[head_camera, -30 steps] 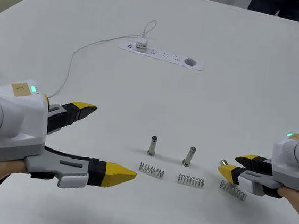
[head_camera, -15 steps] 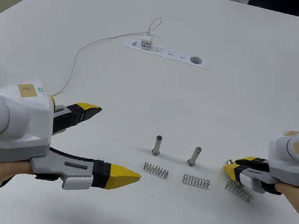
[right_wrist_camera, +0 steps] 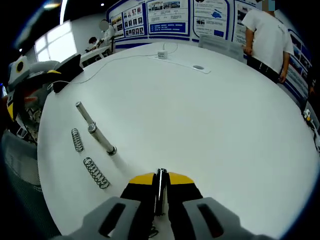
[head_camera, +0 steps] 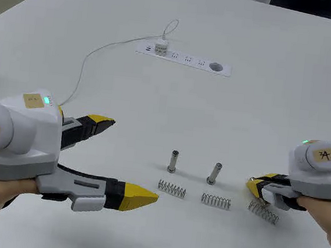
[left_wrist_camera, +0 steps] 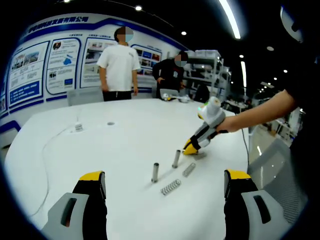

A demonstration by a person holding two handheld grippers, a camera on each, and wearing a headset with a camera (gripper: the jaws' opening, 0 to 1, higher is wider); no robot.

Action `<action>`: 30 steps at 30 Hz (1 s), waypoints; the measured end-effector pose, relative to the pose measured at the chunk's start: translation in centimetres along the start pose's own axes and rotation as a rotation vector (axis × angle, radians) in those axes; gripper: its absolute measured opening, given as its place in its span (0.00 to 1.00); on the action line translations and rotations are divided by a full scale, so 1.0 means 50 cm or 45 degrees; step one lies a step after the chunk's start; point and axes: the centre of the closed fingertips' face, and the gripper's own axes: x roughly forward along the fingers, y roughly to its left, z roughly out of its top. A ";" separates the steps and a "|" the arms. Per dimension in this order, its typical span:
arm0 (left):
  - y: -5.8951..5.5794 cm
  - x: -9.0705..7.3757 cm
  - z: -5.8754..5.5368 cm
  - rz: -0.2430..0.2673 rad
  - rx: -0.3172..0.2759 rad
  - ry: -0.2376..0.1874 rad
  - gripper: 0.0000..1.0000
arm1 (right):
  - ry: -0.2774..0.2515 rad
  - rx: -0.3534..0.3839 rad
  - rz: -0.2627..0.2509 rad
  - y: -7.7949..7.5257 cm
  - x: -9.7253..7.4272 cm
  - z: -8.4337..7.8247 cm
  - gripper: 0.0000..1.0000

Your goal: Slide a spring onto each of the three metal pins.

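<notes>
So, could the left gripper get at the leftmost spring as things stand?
Probably yes: the left gripper is open, with bare table between its fingers and the leftmost spring; only the upright pin standing just behind it crowds the approach.

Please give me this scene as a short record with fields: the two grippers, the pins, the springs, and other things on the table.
left gripper: open, holds nothing, left of the pins
right gripper: fingers shut on the third pin
left pin: upright, no spring on it
middle pin: upright, no spring on it
springs: three, lying flat on the table in front of the pins
power strip: far side, cable attached
</notes>
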 end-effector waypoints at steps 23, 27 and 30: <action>-0.019 0.000 0.011 -0.018 0.014 -0.013 1.00 | -0.027 -0.063 -0.052 -0.011 -0.031 0.018 0.07; -0.022 0.001 0.014 -0.021 0.014 -0.020 1.00 | -0.049 -0.069 -0.049 -0.008 -0.040 0.021 0.07; -0.026 0.001 0.018 -0.025 0.021 -0.022 1.00 | -0.070 -0.069 -0.051 -0.007 -0.048 0.024 0.07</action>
